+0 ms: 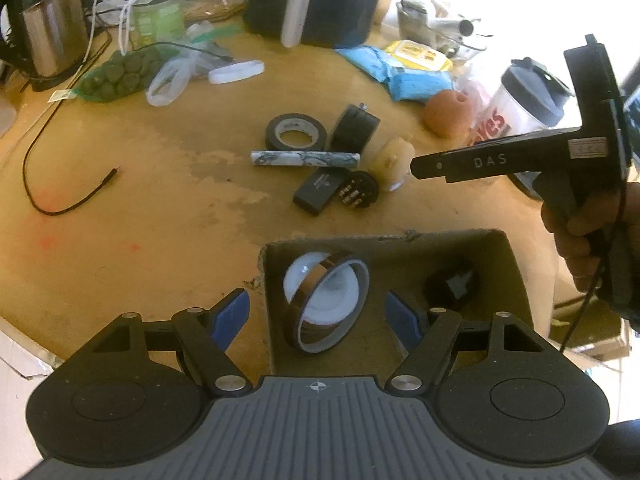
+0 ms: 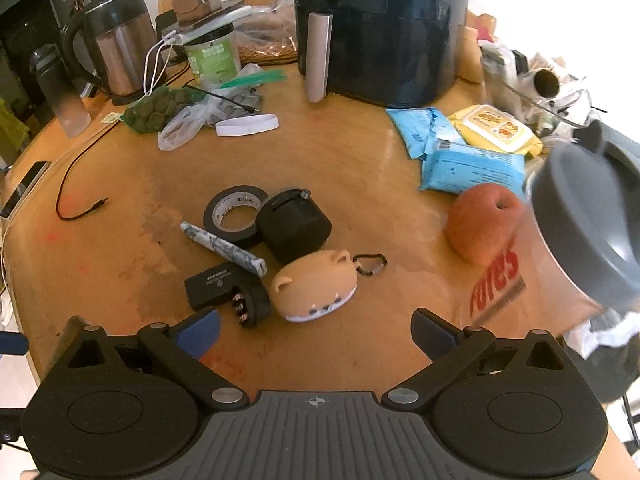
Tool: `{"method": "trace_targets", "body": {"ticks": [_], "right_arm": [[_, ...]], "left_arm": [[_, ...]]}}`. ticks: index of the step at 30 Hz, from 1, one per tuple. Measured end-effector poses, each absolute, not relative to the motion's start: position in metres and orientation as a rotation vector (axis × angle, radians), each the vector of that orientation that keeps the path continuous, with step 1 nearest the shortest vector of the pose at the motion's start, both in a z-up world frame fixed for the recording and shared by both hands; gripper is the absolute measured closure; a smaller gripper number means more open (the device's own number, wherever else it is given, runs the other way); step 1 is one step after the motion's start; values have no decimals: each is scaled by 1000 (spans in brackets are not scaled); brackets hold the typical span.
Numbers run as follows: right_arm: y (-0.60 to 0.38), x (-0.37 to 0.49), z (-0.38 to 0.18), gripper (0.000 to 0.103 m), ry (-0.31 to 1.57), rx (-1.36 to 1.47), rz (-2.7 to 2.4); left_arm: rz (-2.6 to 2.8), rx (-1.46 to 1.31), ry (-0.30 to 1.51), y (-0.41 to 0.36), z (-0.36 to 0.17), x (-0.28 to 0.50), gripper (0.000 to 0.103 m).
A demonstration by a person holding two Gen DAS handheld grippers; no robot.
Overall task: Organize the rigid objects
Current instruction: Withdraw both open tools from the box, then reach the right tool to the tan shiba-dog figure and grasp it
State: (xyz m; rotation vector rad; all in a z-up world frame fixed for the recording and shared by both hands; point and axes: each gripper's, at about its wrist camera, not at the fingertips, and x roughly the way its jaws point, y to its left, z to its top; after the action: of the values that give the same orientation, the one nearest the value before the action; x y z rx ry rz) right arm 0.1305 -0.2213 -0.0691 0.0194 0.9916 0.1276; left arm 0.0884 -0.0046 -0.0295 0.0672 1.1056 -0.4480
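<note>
The right gripper (image 2: 316, 330) is hanging wide and empty just before the dog-shaped case (image 2: 314, 290); closing, it risks knocking the neighbouring round plug (image 2: 250, 304); the left gripper (image 1: 316, 318), wide, is holding nothing.

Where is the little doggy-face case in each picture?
Left wrist view: the dog-face case sits right of centre, pale and washed out, just left of the right gripper's tip.
Right wrist view: it lies near the middle, low down, ahead of the open fingers.
Shared landmark: the black tape roll, up and to the left of the case in both.
</note>
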Motion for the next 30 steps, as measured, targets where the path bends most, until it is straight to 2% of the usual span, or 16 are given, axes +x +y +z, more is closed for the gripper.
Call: {"method": "trace_targets", "body": {"ticks": [6, 11, 17, 19, 30], "right_arm": [[-230, 153, -81, 10, 1037, 96, 142], [-242, 172, -97, 16, 1116, 290, 112], [-246, 190, -112, 28, 1172, 468, 31], [-245, 195, -118, 39, 1182, 495, -9], [-258, 200, -141, 49, 1158, 642, -118]], "left_arm": [[-413, 50, 1095, -1, -24, 92, 29], [-377, 31, 1107, 5, -26, 90, 29], [-333, 5, 1114, 17, -27, 88, 29], [-317, -3, 1112, 21, -27, 88, 29], [-232, -68, 1077, 45, -20, 86, 29]]}}
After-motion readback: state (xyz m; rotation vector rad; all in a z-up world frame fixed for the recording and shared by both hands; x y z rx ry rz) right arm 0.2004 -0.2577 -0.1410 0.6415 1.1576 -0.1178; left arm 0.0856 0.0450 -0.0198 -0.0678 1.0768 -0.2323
